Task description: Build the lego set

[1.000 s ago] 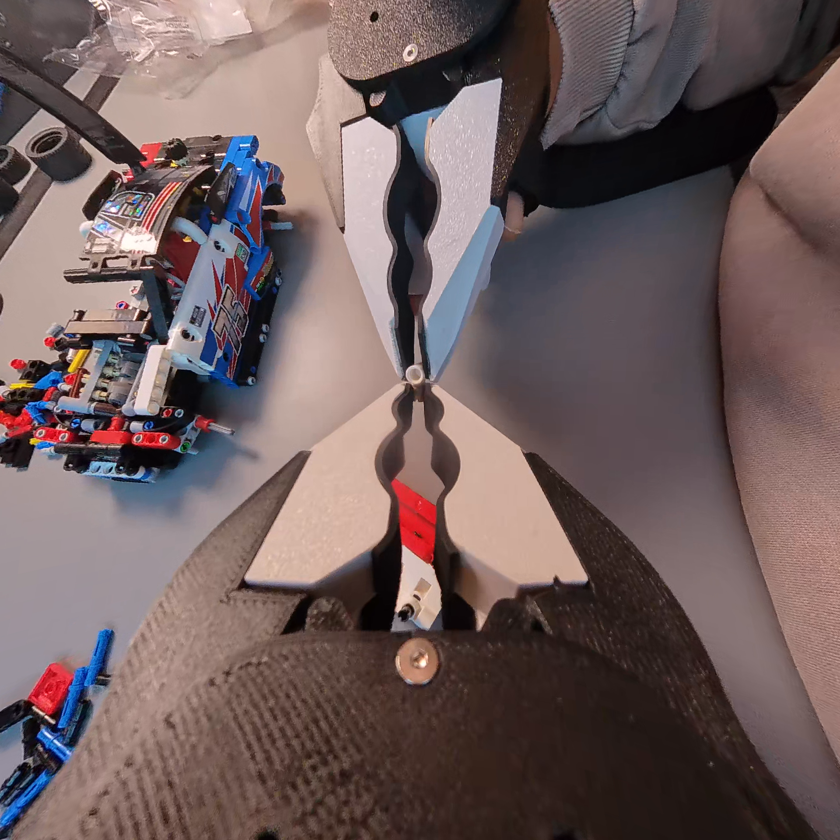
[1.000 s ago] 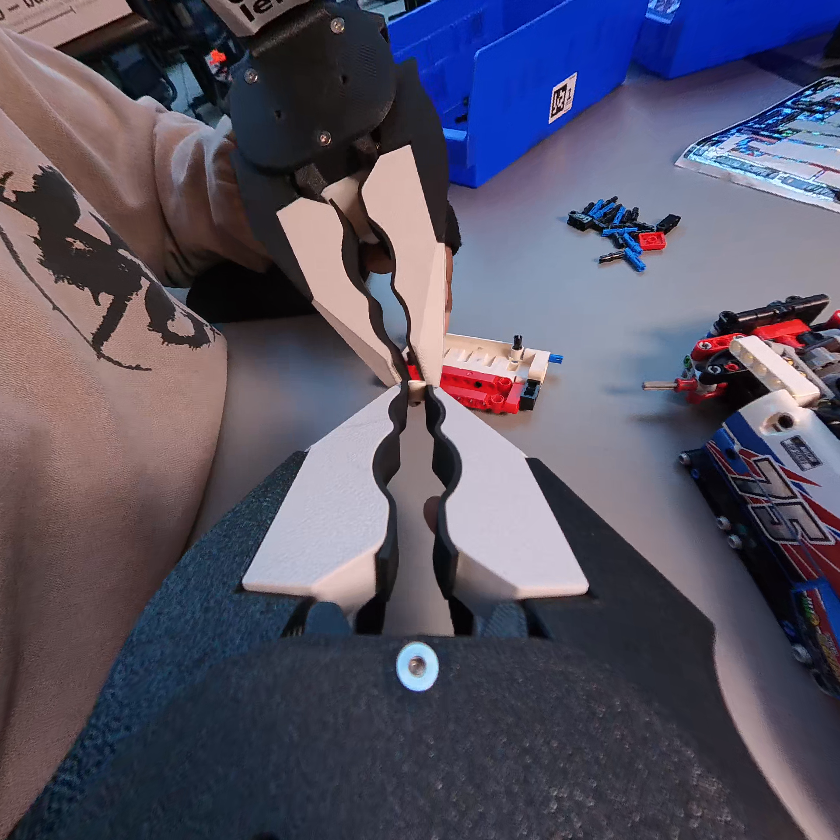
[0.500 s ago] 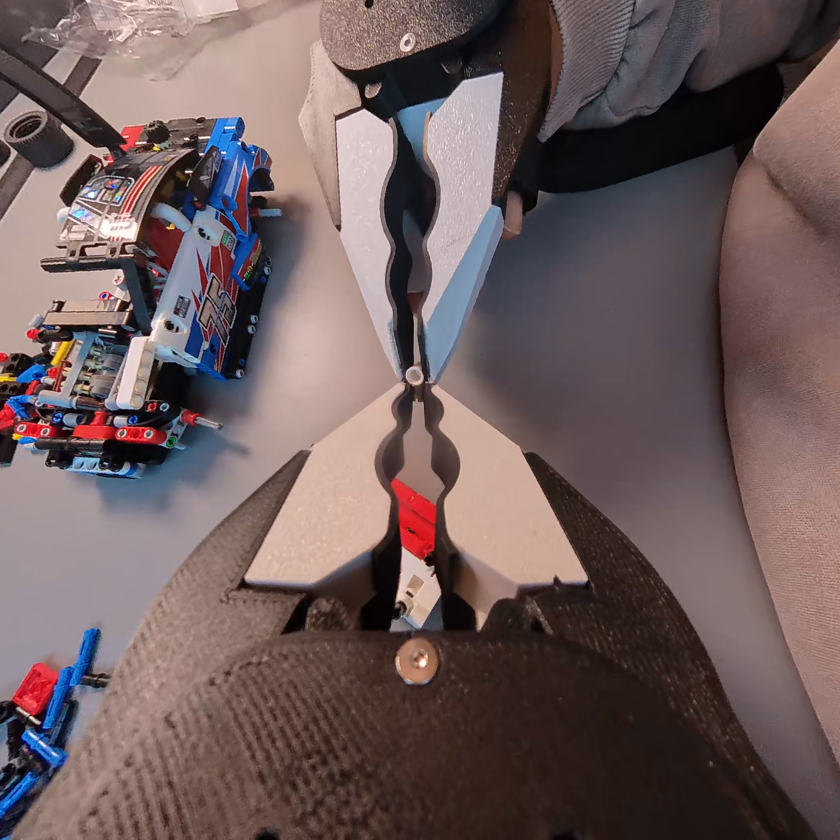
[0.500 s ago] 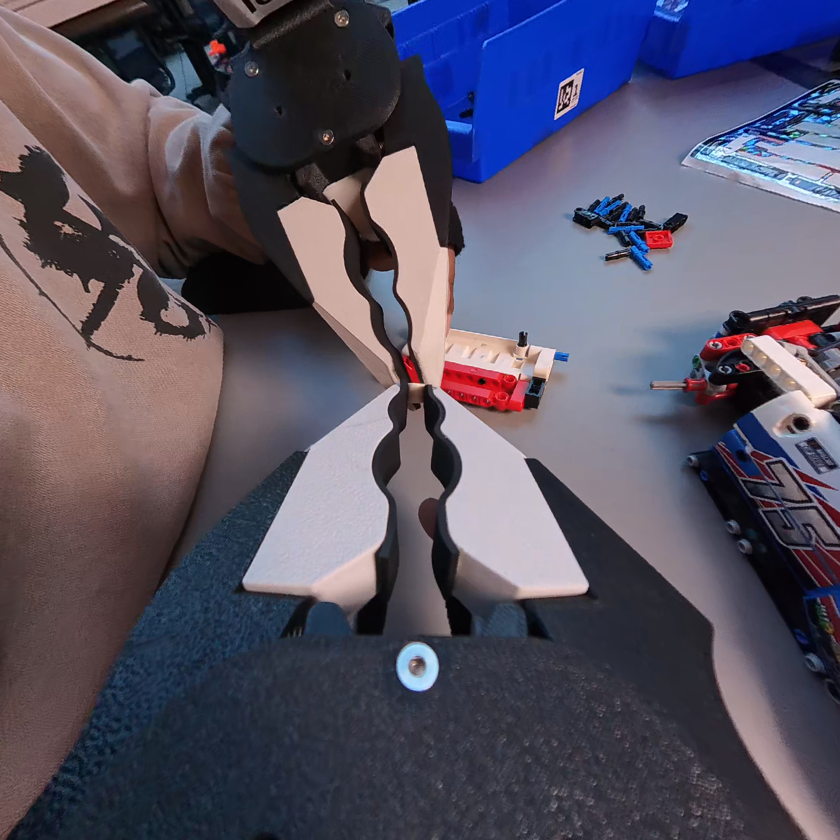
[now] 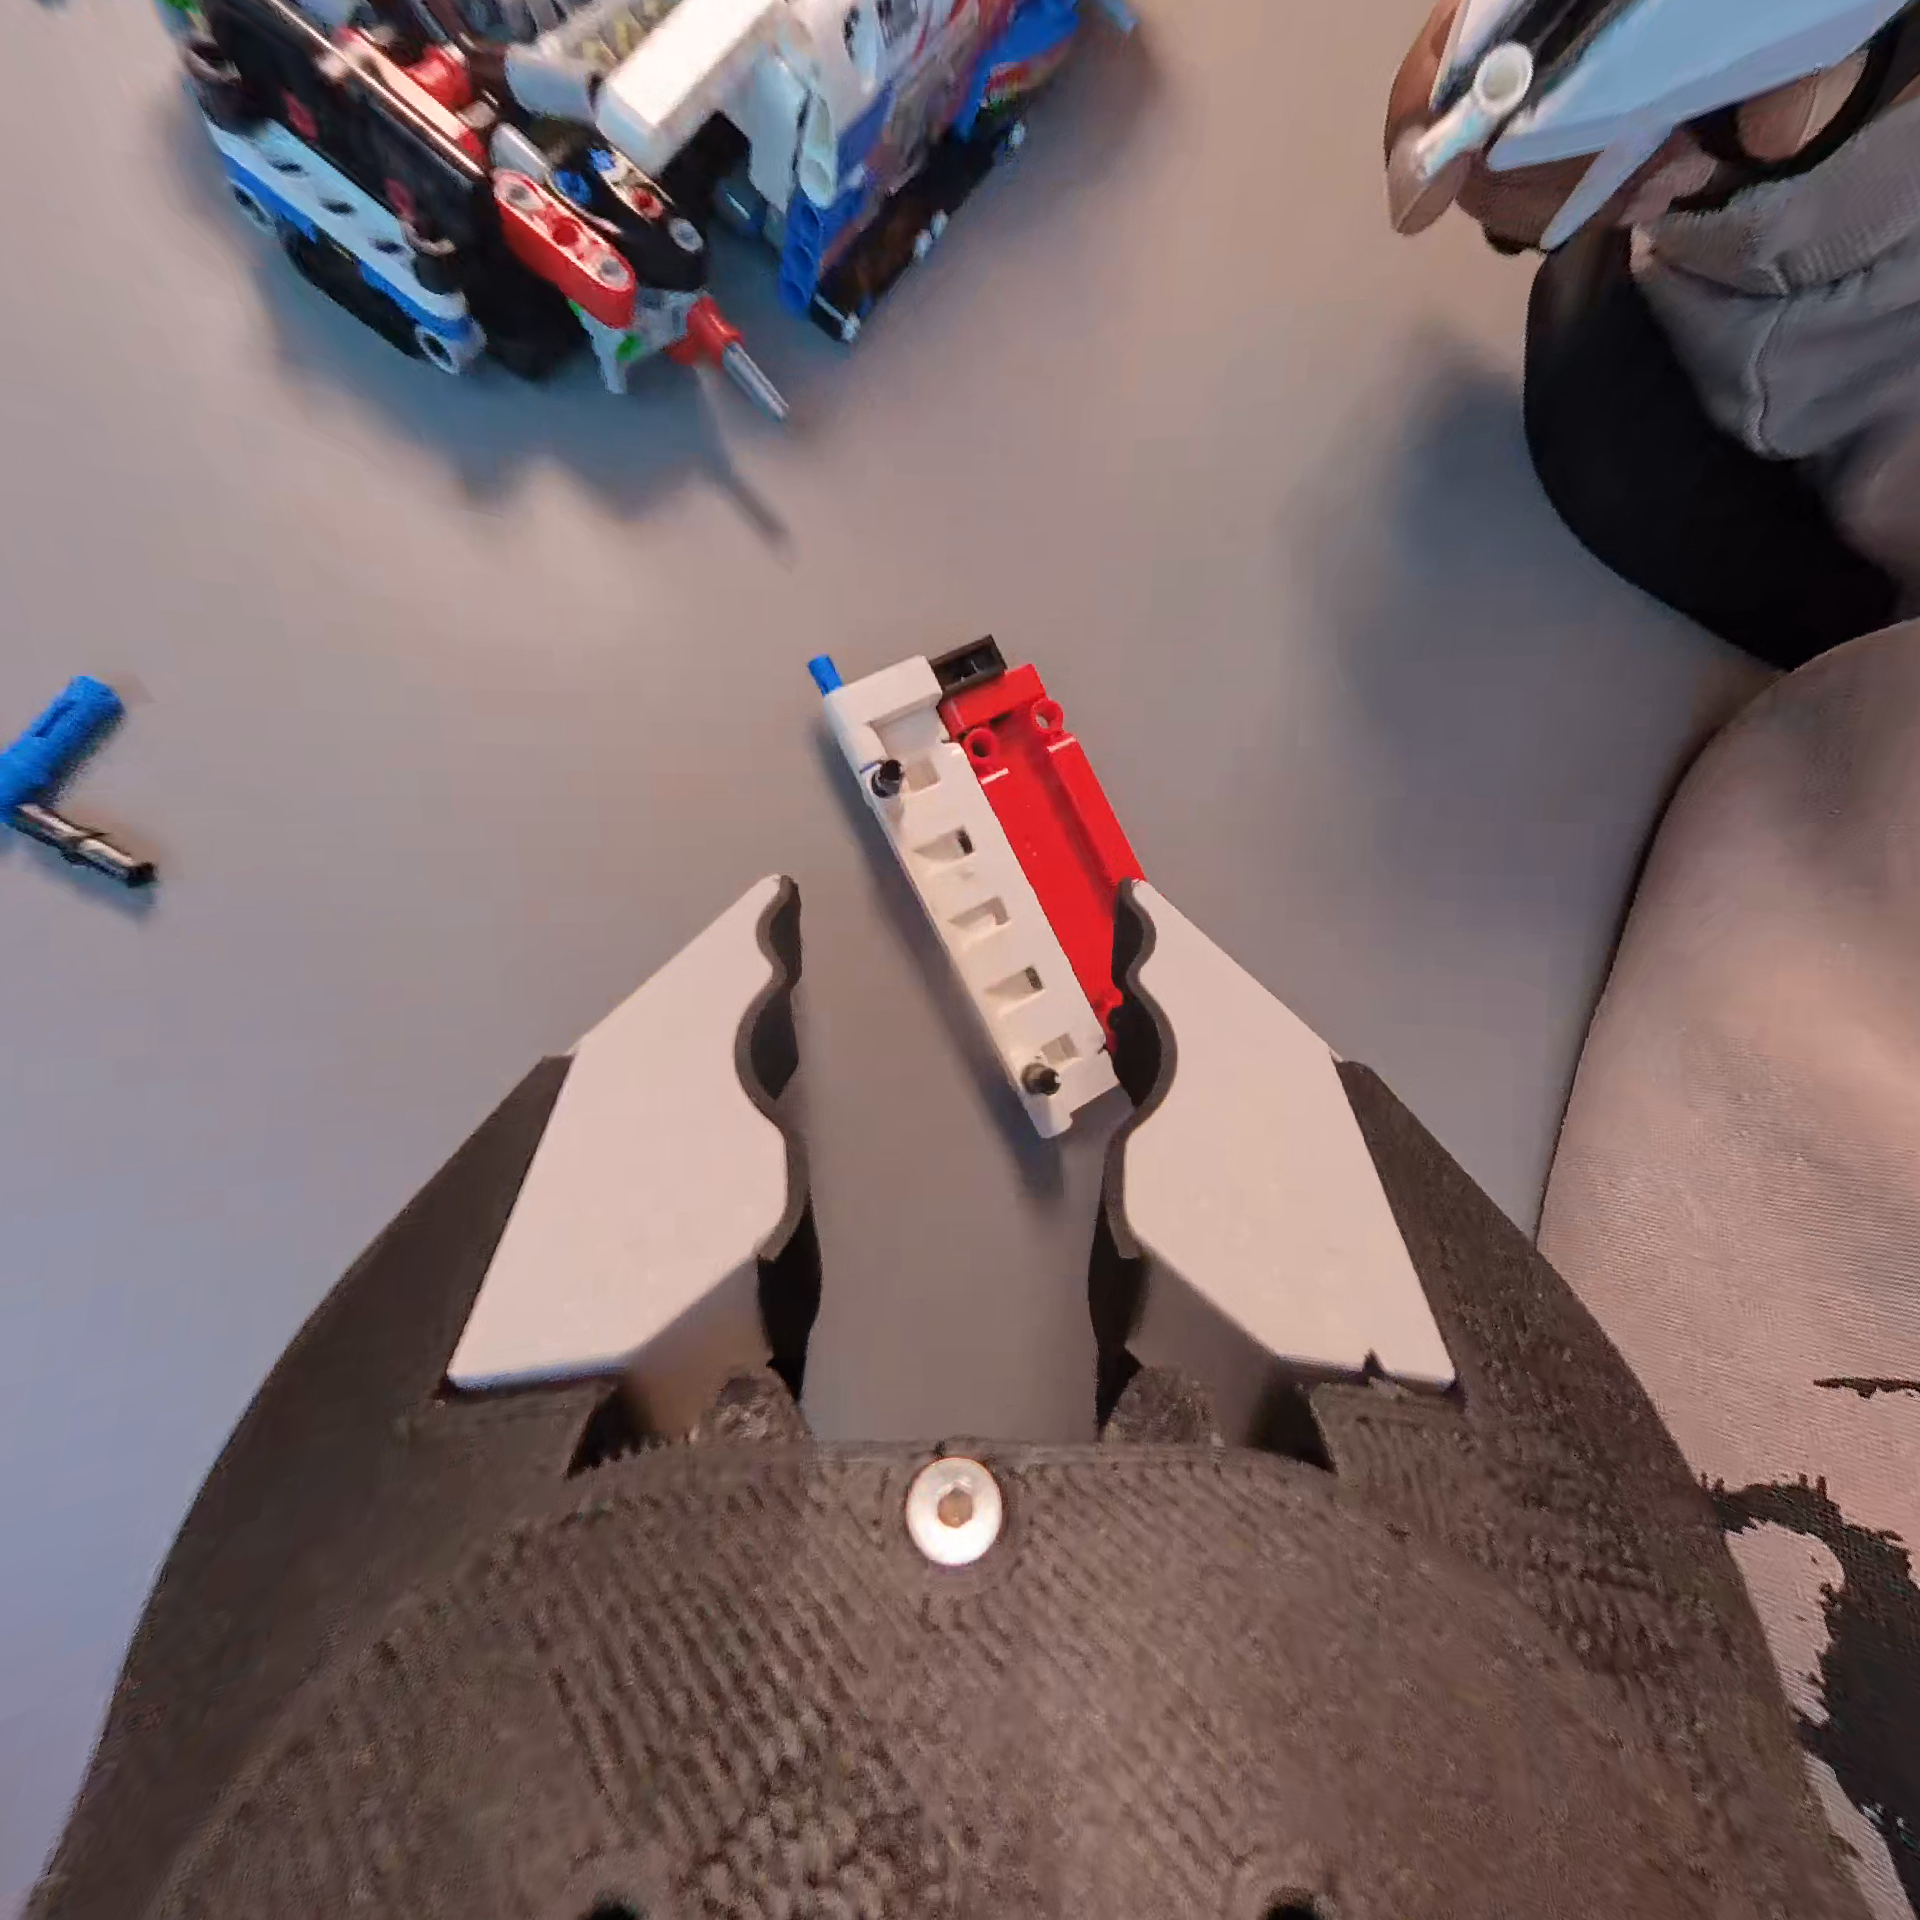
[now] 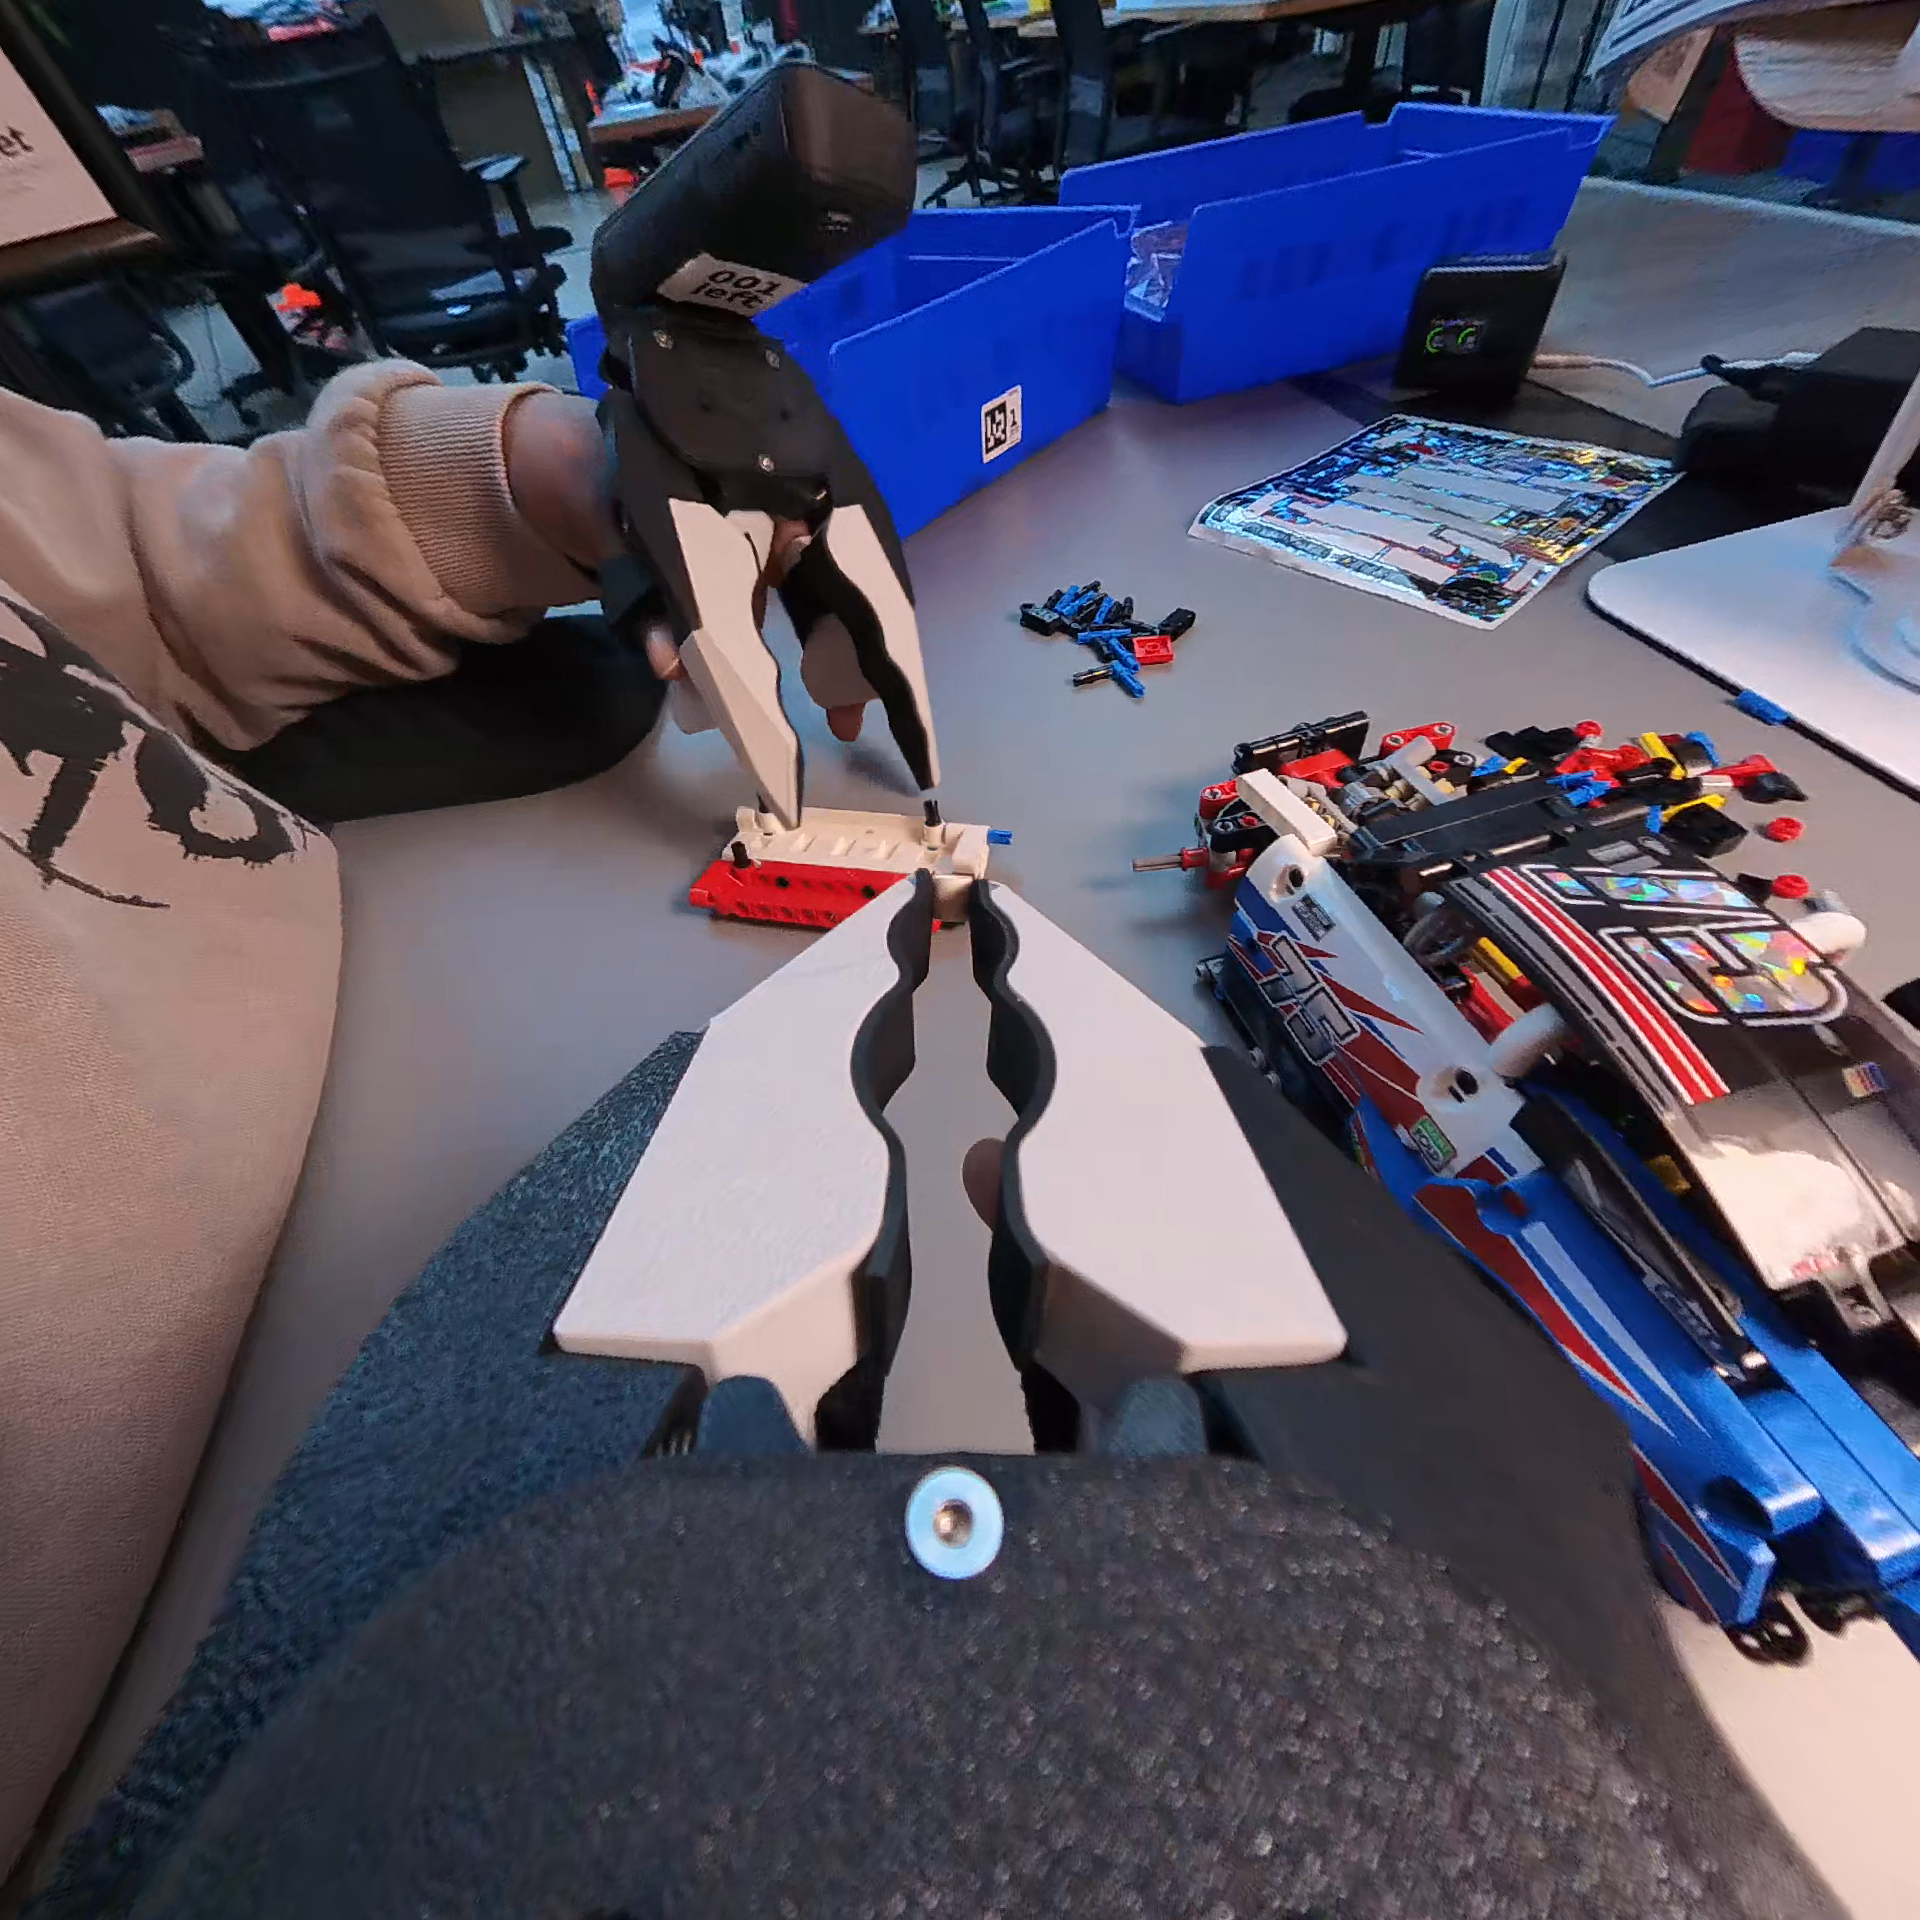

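A red and white lego sub-assembly (image 5: 997, 883) lies flat on the grey table, with black pins and a blue pin sticking out. My left gripper (image 5: 956, 894) is open and empty, its fingertips straddling this sub-assembly from above. The right wrist view shows the sub-assembly (image 6: 831, 868) with the left gripper (image 6: 854, 800) over it, tips close to its top. My right gripper (image 6: 948, 885) is shut on a small white tube piece (image 6: 951, 891), held just in front of the sub-assembly. In the left wrist view the right gripper (image 5: 1496, 94) and its tube piece (image 5: 1501, 83) are at top right.
A large blue, white and red lego car (image 6: 1558, 1039) stands to the right and also shows in the left wrist view (image 5: 727, 135). Loose small pieces (image 6: 1107, 634), blue bins (image 6: 987, 343) and a sticker sheet (image 6: 1434, 520) lie farther back. The person's sleeve (image 6: 312, 582) and torso (image 5: 1766, 1143) are close by. The gap from one gripper's tips to the other's is roughly 15 centimeters.
Both grippers held the small white piece tip to tip. The left gripper has opened, let go and moved over the red and white sub-assembly. The right gripper keeps the piece.
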`<state>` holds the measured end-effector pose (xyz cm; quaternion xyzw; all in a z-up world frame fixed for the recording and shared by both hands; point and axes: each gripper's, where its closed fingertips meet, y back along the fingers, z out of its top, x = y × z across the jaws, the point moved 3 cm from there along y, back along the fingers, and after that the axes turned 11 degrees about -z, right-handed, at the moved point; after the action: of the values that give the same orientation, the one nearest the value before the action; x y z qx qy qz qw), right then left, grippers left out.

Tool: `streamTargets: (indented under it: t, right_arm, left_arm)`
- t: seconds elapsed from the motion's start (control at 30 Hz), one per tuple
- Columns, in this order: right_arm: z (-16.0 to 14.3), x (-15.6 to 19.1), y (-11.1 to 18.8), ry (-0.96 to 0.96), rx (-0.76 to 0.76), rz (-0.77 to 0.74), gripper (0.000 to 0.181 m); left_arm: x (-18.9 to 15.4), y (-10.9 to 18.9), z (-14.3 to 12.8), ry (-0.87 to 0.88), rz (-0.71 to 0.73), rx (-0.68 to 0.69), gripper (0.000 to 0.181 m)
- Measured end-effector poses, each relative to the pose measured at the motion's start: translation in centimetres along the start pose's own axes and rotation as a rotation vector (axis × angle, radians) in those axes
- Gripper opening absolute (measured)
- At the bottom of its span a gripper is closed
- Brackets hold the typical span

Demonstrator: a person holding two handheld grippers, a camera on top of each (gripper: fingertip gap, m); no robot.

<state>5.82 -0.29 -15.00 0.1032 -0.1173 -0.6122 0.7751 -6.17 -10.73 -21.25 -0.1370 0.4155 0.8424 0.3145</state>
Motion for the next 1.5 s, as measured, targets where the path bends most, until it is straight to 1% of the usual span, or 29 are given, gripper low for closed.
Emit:
streamTargets:
  t: [0.13, 0.3, 0.5, 0.57, 0.63, 0.7, 0.77, 0.83, 0.93, 1.03, 1.17, 1.33, 1.5]
  right_arm:
    - [-0.1, 0.2, 0.0, 0.027, 0.004, -0.005, 0.004]
    - [0.0, 0.1, 0.4, 0.025, -0.011, 0.0, 0.004]
    - [-0.5, 0.2, 0.5, 0.031, -0.03, 0.028, 0.004]
    - [-0.8, 0.4, 0.4, 0.042, -0.024, 0.038, 0.004]
    - [-1.0, 0.6, 0.3, 0.059, -0.02, 0.053, 0.004]
    - [-1.3, 0.9, 0.2, 0.072, -0.015, 0.073, 0.004]
    - [-1.6, 1.1, 0.1, 0.077, -0.005, 0.094, 0.004]
    - [-1.7, 1.5, 0.2, 0.088, -0.015, 0.125, 0.004]
    - [-1.5, 2.2, 0.3, 0.112, -0.046, 0.166, 0.004]
    - [-0.9, 3.1, 0.8, 0.156, -0.111, 0.207, 0.004]
    - [-0.1, 4.2, 1.4, 0.206, -0.171, 0.237, 0.004]
    - [-0.1, 5.0, 1.3, 0.239, -0.163, 0.256, 0.004]
    - [-0.2, 5.3, 1.2, 0.245, -0.162, 0.268, 0.004]
  left_arm:
    - [-0.9, -1.6, -0.2, -0.068, 0.06, 0.079, 0.056]
    - [-0.7, -2.5, 0.4, -0.134, 0.138, 0.141, 0.051]
    - [-0.7, -3.3, 1.2, -0.162, 0.125, 0.145, 0.05]
    - [-0.7, -3.5, 1.4, -0.182, 0.105, 0.13, 0.039]
    - [-0.7, -3.8, 1.5, -0.193, 0.044, 0.078, 0.028]
    - [-1.3, -3.6, 1.9, -0.159, -0.075, 0.004, 0.017]
    - [-1.1, -3.3, 2.2, -0.144, -0.112, -0.033, 0.007]
    - [-1.4, -3.0, 2.9, -0.185, -0.161, -0.08, 0.004]
    - [-1.9, -2.7, 3.7, -0.179, -0.264, -0.153, 0.004]
    - [-3.7, -2.1, 5.0, -0.135, -0.467, -0.282, 0.004]
    - [-5.1, -1.8, 6.0, -0.105, -0.615, -0.348, 0.003]
    - [-5.9, -1.9, 6.4, -0.063, -0.702, -0.388, 0.003]
    - [-6.0, -2.1, 6.5, -0.016, -0.73, -0.408, 0.003]
